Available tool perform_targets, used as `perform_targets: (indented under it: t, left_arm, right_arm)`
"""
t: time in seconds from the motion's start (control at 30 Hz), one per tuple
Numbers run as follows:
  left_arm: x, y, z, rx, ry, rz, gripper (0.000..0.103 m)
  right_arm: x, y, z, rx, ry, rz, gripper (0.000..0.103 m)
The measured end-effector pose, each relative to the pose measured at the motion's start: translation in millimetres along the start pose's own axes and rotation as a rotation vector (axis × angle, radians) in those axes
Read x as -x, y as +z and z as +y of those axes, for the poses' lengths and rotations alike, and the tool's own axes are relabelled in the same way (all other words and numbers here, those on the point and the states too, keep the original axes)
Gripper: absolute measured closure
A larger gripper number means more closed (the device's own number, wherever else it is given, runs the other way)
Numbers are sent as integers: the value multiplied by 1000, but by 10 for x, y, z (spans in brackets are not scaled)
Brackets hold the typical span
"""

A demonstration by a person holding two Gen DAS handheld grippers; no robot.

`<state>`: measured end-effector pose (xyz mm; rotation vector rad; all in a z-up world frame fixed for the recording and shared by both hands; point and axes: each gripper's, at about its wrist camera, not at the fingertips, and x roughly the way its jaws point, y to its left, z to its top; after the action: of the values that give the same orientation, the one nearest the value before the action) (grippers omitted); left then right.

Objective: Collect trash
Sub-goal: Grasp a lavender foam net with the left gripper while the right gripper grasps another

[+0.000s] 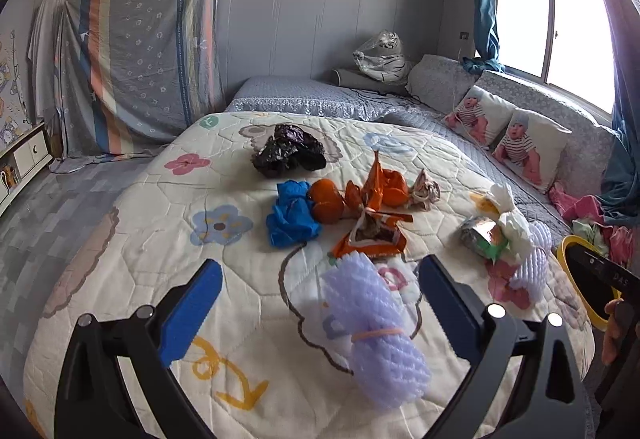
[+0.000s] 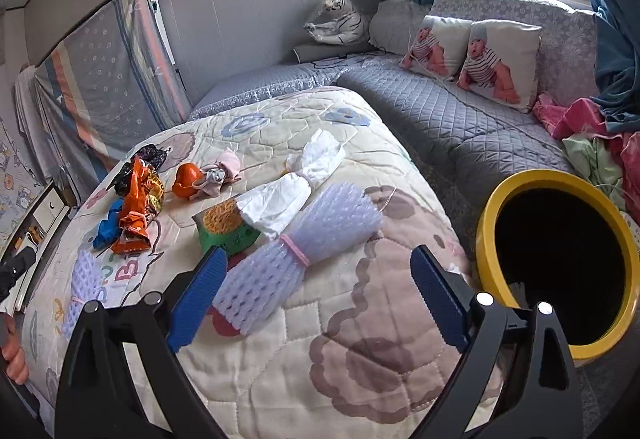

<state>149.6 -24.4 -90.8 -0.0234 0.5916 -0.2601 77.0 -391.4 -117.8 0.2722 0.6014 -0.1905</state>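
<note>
Where quilt (image 1: pixel 140 279) puckers, ribbed foam netting (image 1: pixel 376 335) lies.

Bright daylight from blown-out window (image 1: pixel 552 19), soft shadows, sharp centre, strong fisheye bending, dark vignette at corners.

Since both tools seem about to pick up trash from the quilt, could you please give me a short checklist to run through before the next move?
1. Left tool open, empty: ok.
2. Right tool open, empty: ok.
3. Foam net between the left fingers, untouched: ok.
4. Second foam net lined up with the right tool: not ok, it lies against the left finger.
5. Bin upright, mouth clear: ok.
6. Room left in the bin: cannot tell, the inside is dark.
</note>
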Motion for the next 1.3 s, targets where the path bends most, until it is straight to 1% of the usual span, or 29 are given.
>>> perform_targets:
  t: [0.1,0.2,0.33,0.43,0.6,0.83,0.87,1.0,1.07,1.1,1.17,1.2,1.27,1.3]
  left_arm:
    - [-22,-98,-80,-18,-7,11,8]
    - [-76,-149,-122,-28,5,21,8]
    - [-186,-192,-96,-3,5,71,8]
    - [-222,-211,-95,4,10,81,8]
    - [-296,-214,-85,14,28,99,8]
    - [-441,-212,-91,25,42,135,10]
    - [-459,-205,-95,27,42,141,13]
    - [-537,-196,-109,38,13,170,22]
    - [-590,-201,-112,37,11,190,32]
    - [-614,-206,-119,39,6,199,34]
    - [-660,-220,-135,41,1,213,45]
    - [-681,-224,-154,38,-3,218,48]
    - [-714,-232,-178,32,-8,229,60]
    - [-728,-235,-193,30,-11,233,62]
  right_arm:
    - [-43,-43,87,3,-5,5,14]
    - [-114,-59,193,7,-10,18,14]
    - [-281,-58,284,-13,0,61,14]
    - [-401,-48,328,-21,-27,81,14]
    - [-598,-74,359,-46,-101,127,14]
    - [-713,-124,464,-25,-152,126,15]
    - [-732,-122,454,-30,-155,129,18]
    - [-778,-118,420,-35,-161,137,24]
    - [-781,-125,429,-26,-170,131,29]
    - [-780,-128,430,-24,-172,129,32]
    - [-789,-136,446,-18,-174,129,38]
    - [-799,-141,450,-14,-175,131,40]
    - [-806,-156,445,-13,-182,134,46]
    - [-805,-158,439,-15,-185,133,47]
